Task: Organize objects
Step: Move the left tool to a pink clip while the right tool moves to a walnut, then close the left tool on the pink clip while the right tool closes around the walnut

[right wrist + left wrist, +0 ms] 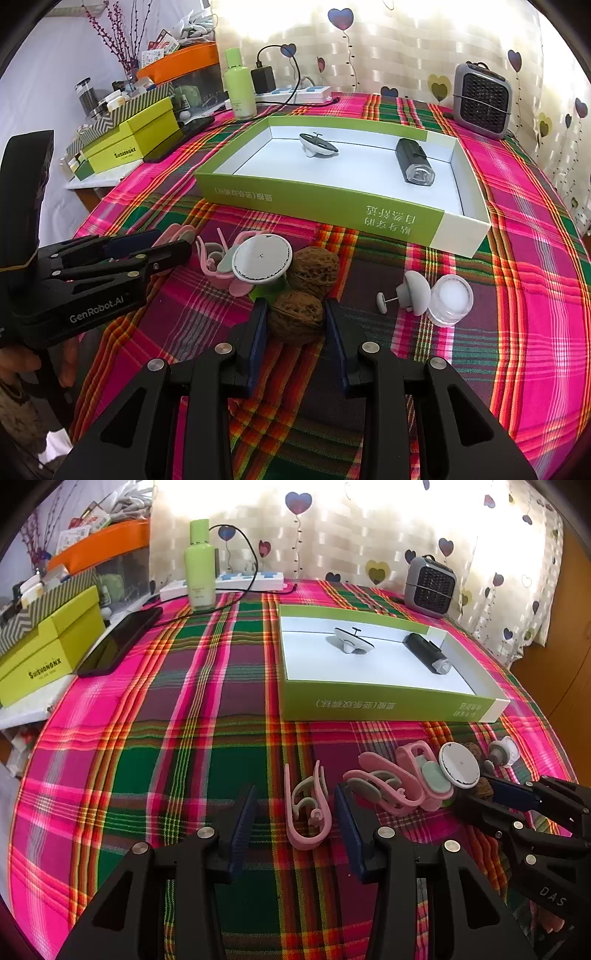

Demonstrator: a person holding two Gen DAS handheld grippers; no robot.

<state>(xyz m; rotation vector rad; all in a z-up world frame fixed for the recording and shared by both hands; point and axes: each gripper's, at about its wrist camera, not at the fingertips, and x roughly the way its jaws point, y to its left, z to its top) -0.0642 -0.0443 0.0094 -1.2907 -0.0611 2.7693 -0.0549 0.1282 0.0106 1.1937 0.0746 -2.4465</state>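
Left to right. Your left gripper (295, 812) rests low over the plaid tablecloth (184, 738) with its jaws spread on either side of 1 pink clip (308, 812); neither pad appears to touch it. Just right of it lies a heap of more pink clips (399, 782), overlapped by a white round disc (460, 765). Your right gripper (295, 325) has its jaws spread around the nearer walnut (295, 317), the pads close to its flanks, though contact cannot be confirmed. A 2nd walnut (314, 269) sits just behind, touching or nearly touching the disc. Further right stand a small grey mushroom-shaped piece (413, 295) and a clear round cap (450, 299).

Risks: the walnut is hard and rounded, so an off-centre squeeze would likely make it squirt forward into the 2nd walnut and the disc. The thin, curved clip may twist or slip flat if you close above its body. The 2 grippers work near each other, so crossing paths toward the box could knock them together.

Container: the open green box (321, 206) lies beyond the heap and holds 2 items, a white saucer-shaped piece (317, 146) towards its left and a black cylindrical device (413, 162) towards its right; the rest of its floor is bare.
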